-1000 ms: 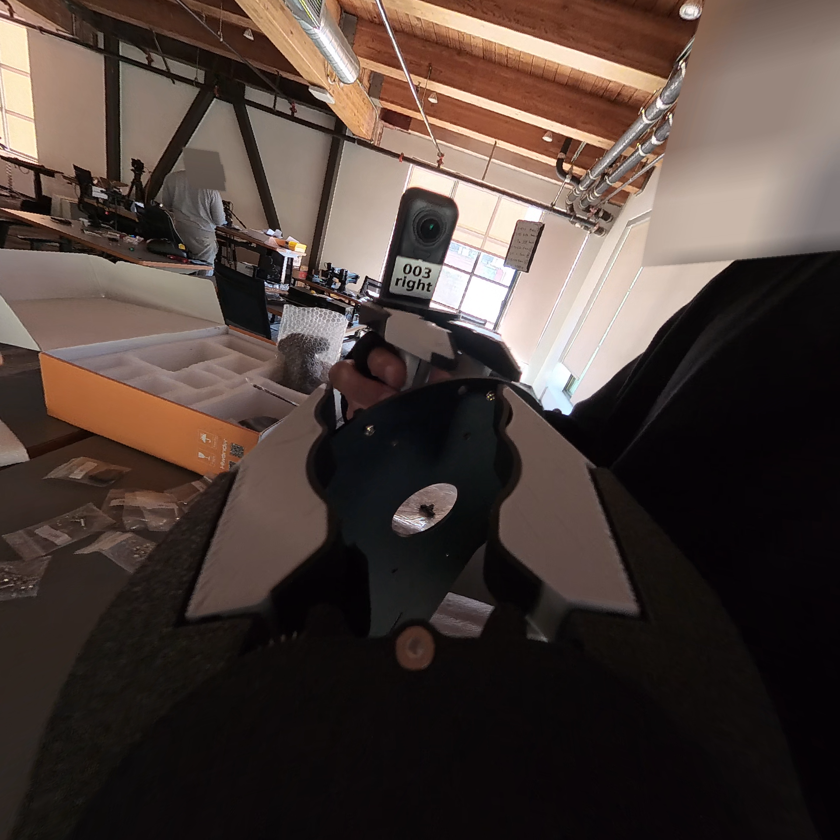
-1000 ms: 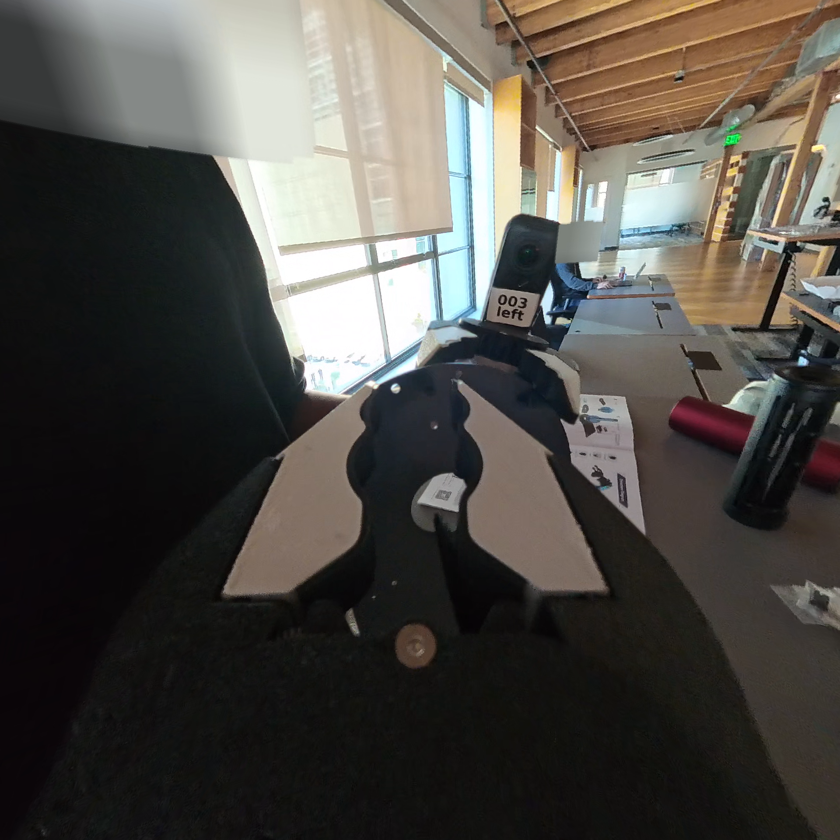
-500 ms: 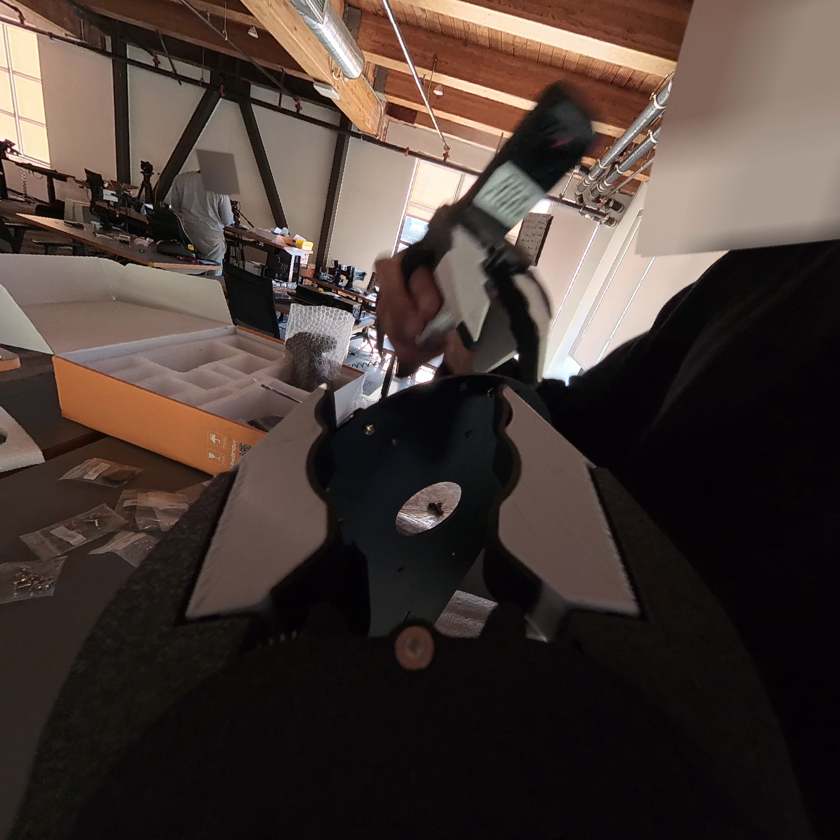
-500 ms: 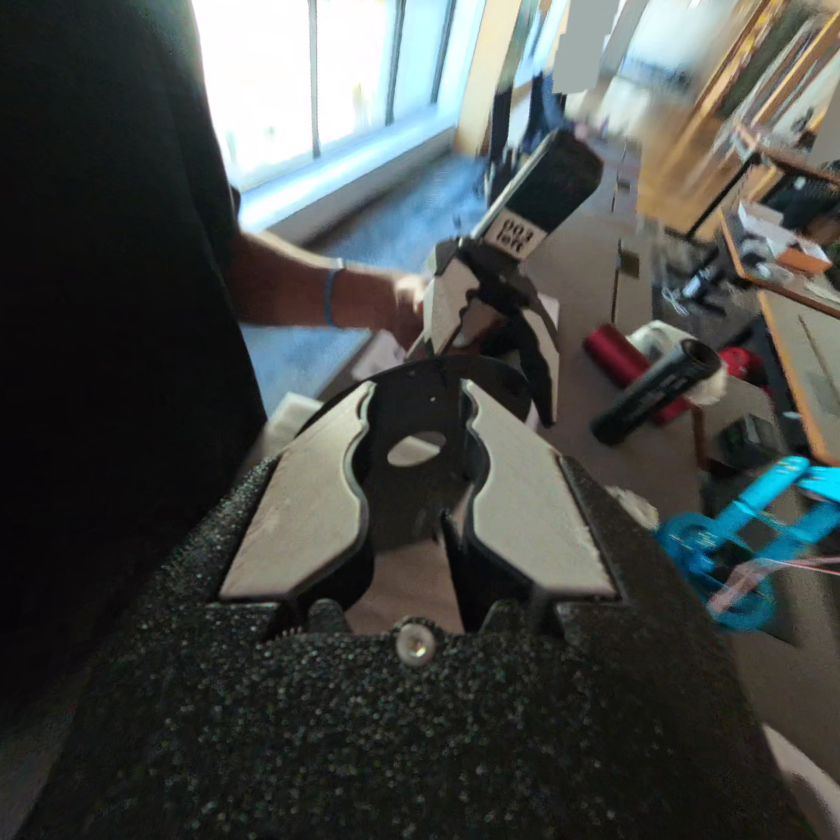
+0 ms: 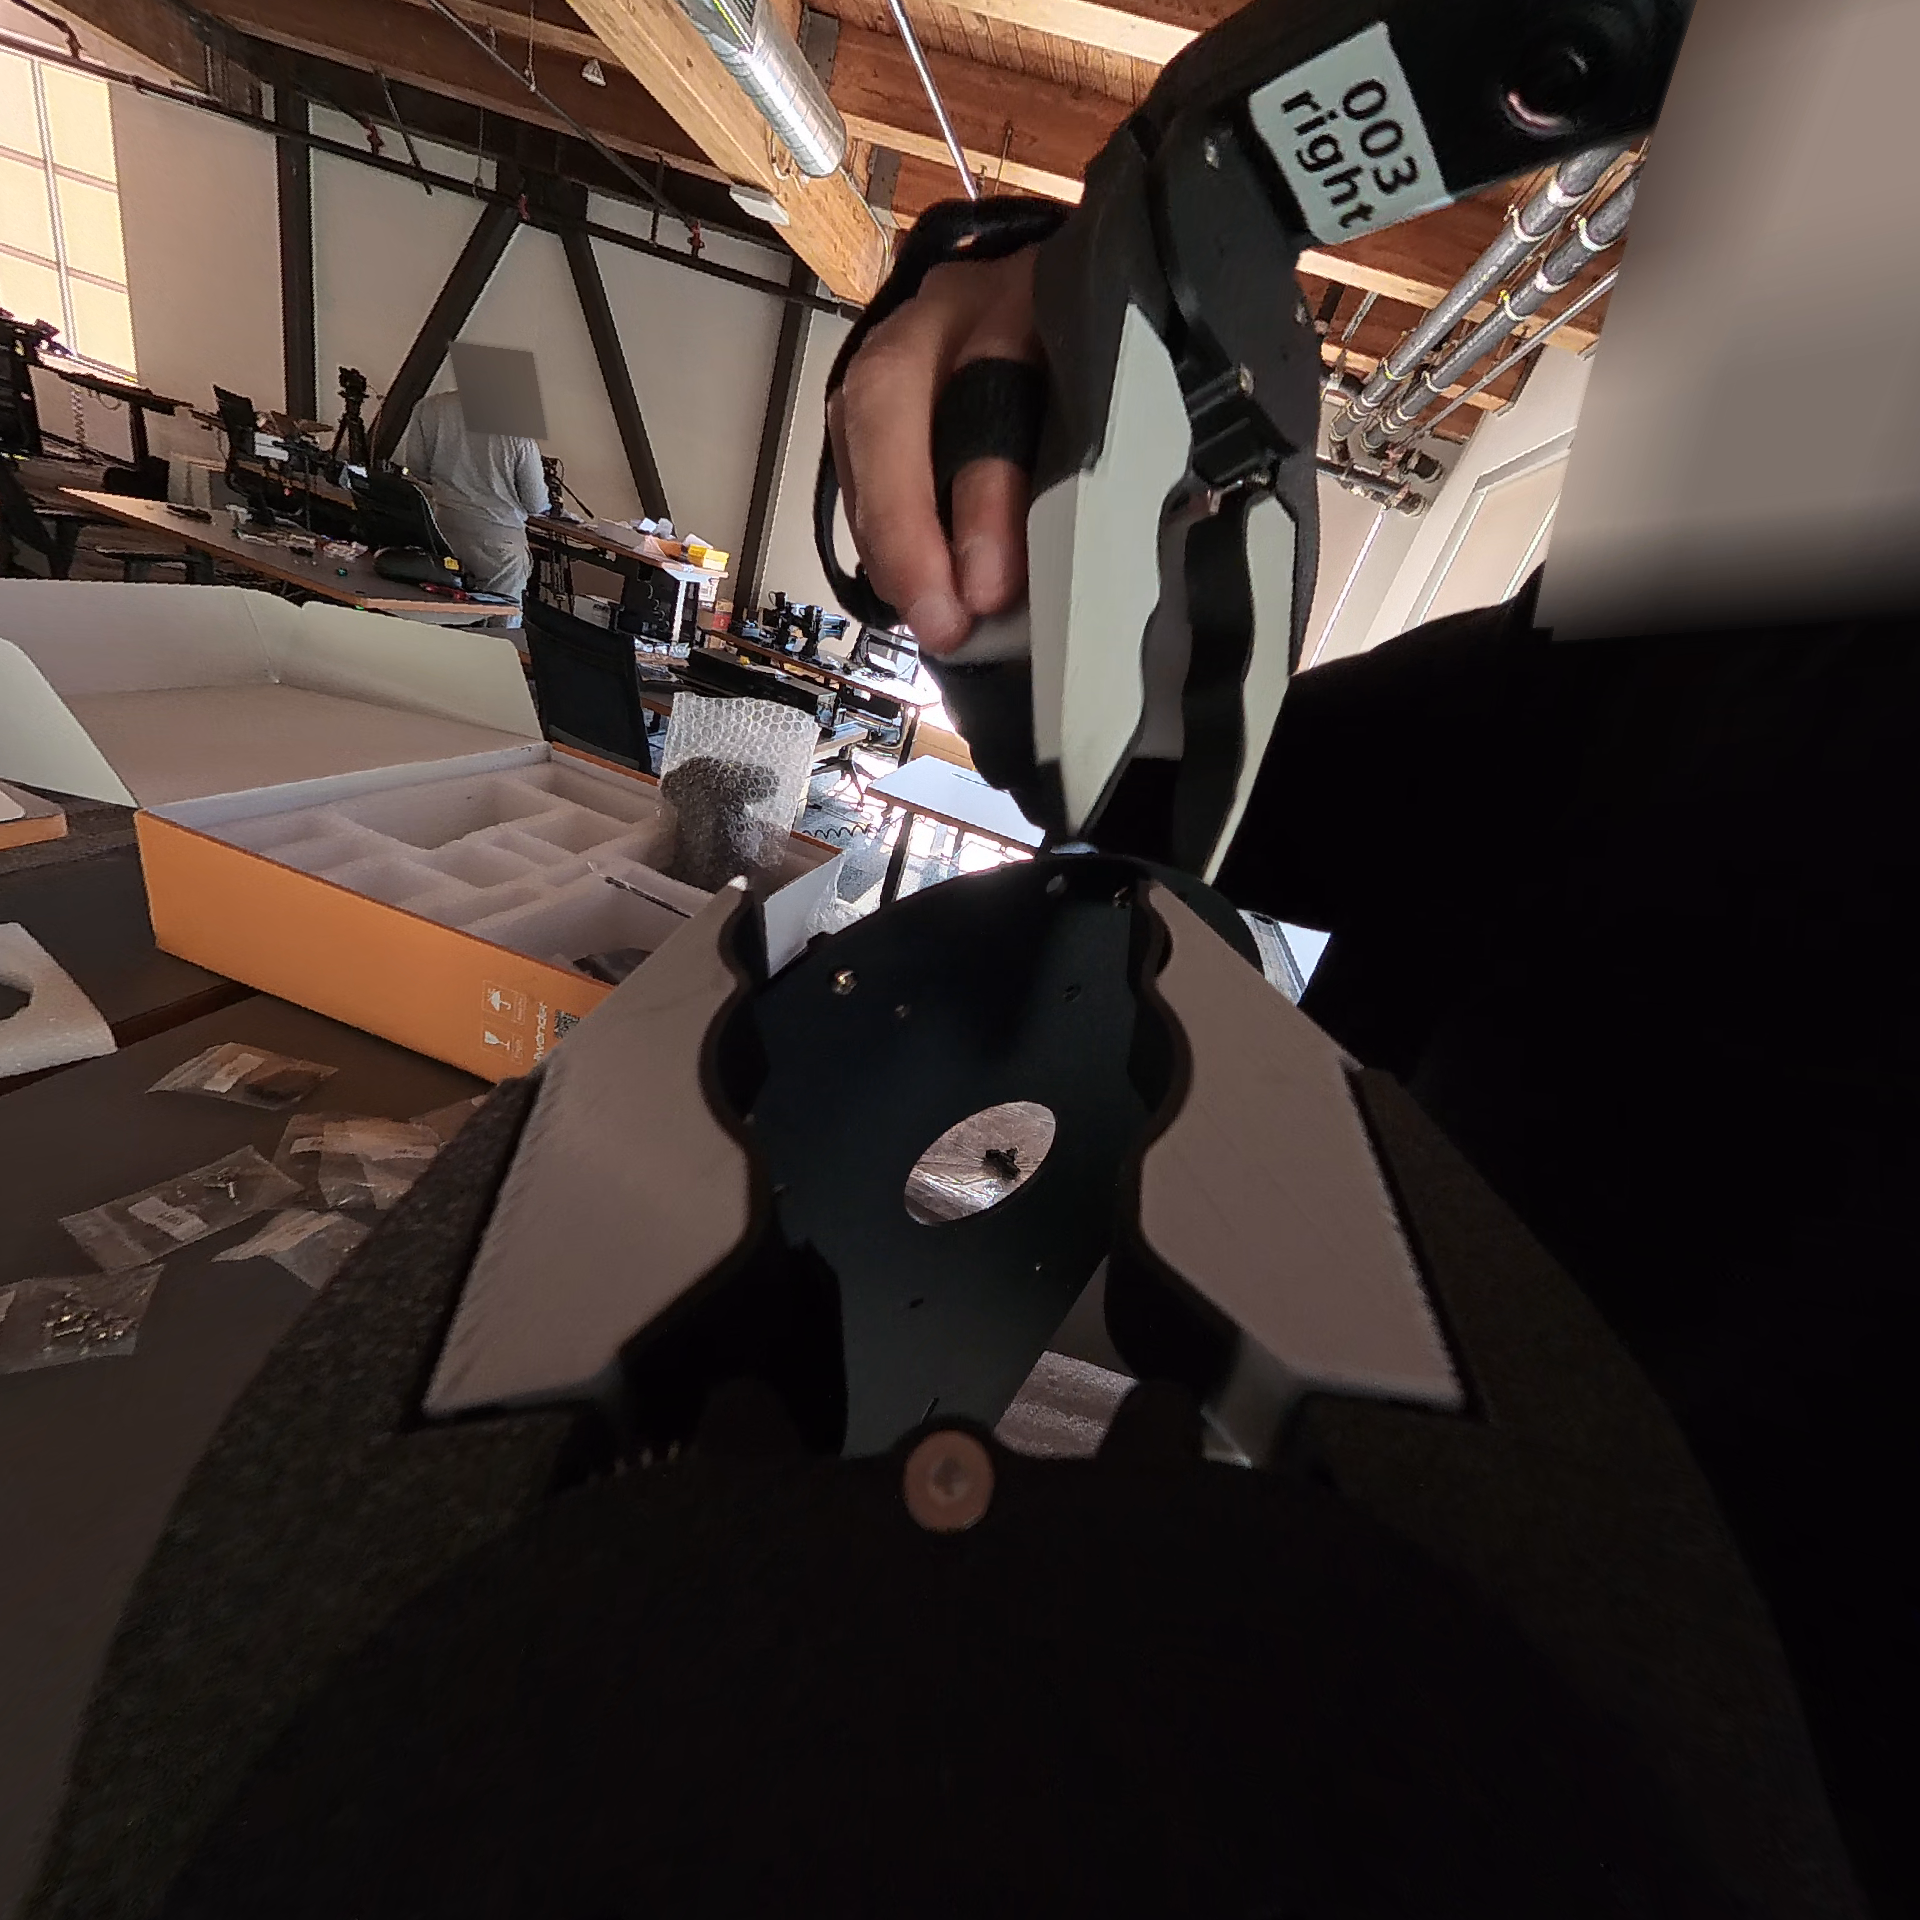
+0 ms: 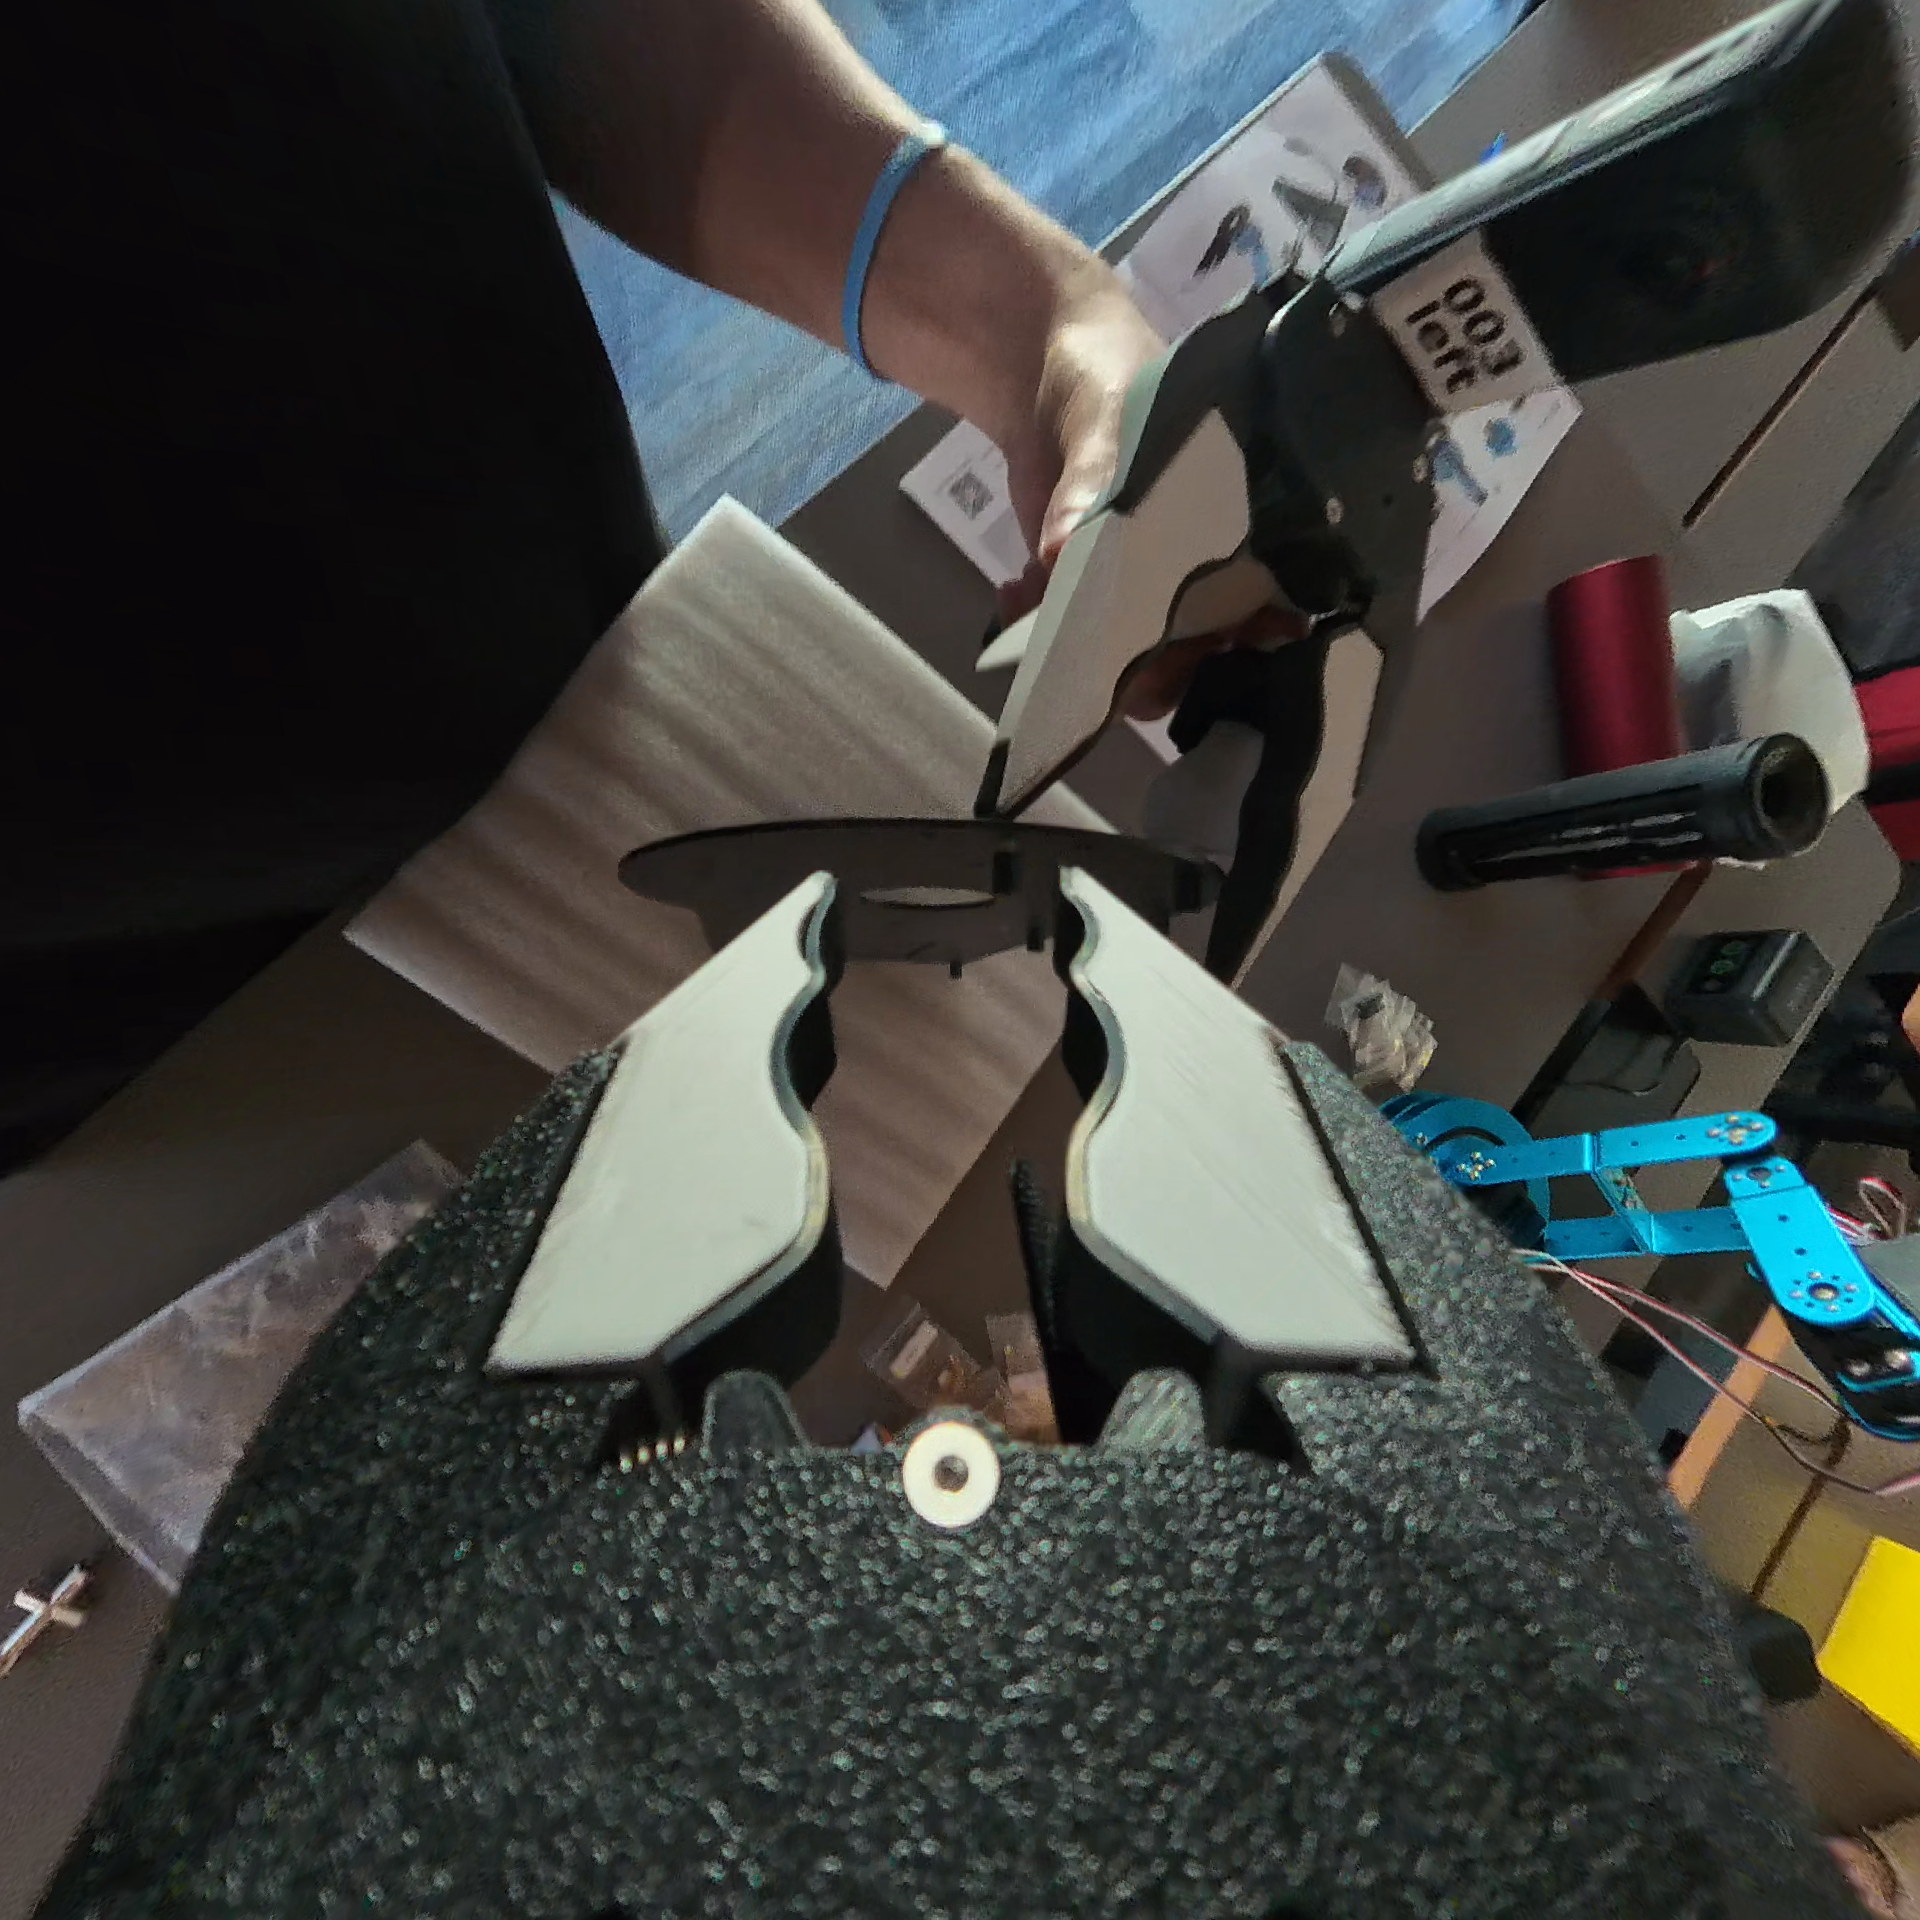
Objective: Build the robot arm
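Observation:
A black round plate (image 5: 935, 1039) with a centre hole sits between the fingers of my left gripper (image 5: 945, 894), which is shut on its edges and holds it above the table. In the right wrist view the plate (image 6: 727, 862) is edge-on and level. My right gripper (image 6: 945, 883) has its jaws apart, with its fingertips at the plate's near rim. In the left wrist view the right gripper (image 5: 1143, 852) comes down from above onto the plate's far rim. The left gripper (image 6: 1112, 883) reaches in from the upper right.
An orange box (image 5: 343, 935) with a white foam insert and a bubble-wrapped bundle (image 5: 727, 790) lies to the left. Small bags of screws (image 5: 177, 1216) lie on the dark table. A white foam sheet (image 6: 727, 675), a black cylinder (image 6: 1621, 821), a red roll (image 6: 1610, 665) and a blue metal arm (image 6: 1662, 1174) lie below.
My right gripper has swung up from facing the left gripper and now points down at the plate's rim. The left gripper has kept hold of the plate and barely moved.

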Available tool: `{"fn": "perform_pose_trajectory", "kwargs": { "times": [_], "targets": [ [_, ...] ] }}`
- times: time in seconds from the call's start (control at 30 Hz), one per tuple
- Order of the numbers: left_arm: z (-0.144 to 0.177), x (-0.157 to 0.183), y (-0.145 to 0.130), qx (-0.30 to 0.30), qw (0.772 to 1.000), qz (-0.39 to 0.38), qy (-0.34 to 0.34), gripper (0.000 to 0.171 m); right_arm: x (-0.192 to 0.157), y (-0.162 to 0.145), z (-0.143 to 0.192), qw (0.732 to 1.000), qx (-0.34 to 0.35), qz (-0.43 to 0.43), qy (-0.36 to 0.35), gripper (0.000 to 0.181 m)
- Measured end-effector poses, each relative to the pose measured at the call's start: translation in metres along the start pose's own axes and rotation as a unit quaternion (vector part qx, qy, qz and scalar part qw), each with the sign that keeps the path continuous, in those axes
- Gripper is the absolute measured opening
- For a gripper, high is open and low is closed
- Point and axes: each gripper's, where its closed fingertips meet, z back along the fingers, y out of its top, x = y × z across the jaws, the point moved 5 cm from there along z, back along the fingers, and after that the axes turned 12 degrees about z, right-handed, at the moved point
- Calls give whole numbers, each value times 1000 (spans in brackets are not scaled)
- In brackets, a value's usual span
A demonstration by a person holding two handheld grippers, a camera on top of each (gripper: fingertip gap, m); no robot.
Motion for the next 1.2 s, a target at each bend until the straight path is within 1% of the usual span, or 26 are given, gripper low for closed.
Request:
{"fn": "perform_pose_trajectory", "kwargs": {
  "times": [0.13, 0.23, 0.3, 0.4, 0.57, 0.63, 0.73, 0.77, 0.87, 0.93, 1.0, 1.1, 1.17, 1.2],
  "targets": [
    [-1, 0, 0, 0, 1000, -1, 0, 69, -2, -1, -12, 999, -28, 7, 35, 38],
    [0, -1, 0, 0, 1000, -1, 1, 69, 0, -6, -15, 998, -48, 2, 42, 39],
    [0, -1, 0, -1, 1000, -2, 1, 69, 2, -10, -11, 997, -64, -1, 36, 39],
    [-2, -2, 0, -3, 1000, -3, 3, 69, 1, -5, -5, 998, -47, -3, 42, 35],
    [-4, -2, 0, -7, 1000, -7, 5, 69, -3, -11, -21, 995, -73, -4, 69, 38],
    [-4, -2, 0, -8, 1000, -7, 6, 69, 1, -14, -18, 995, -81, -10, 62, 38],
    [-3, -2, 0, -7, 1000, -6, 6, 69, 5, -8, -4, 997, -60, -12, 52, 35],
    [-2, -2, 0, -6, 1000, -6, 6, 69, 4, -6, -4, 997, -58, -10, 54, 33],
    [-3, -1, 0, -5, 1000, -7, 3, 69, -2, -9, -20, 994, -72, -8, 80, 38],
    [-3, -1, 0, -5, 1000, -7, 6, 69, -2, -13, -25, 993, -80, -11, 87, 38],
    [-3, -2, 0, -7, 1000, -7, 6, 69, 3, -15, -21, 993, -84, -16, 75, 38],
    [-3, -1, 0, -10, 1000, -7, 7, 69, 6, -7, -5, 996, -68, -14, 62, 35],
    [-2, -1, 0, -8, 1000, -8, 6, 69, 2, -3, -8, 995, -67, -9, 73, 34],
    [-2, -1, 0, -8, 1000, -7, 5, 69, -1, -5, -14, 994, -77, -7, 79, 37]
  ]
}}
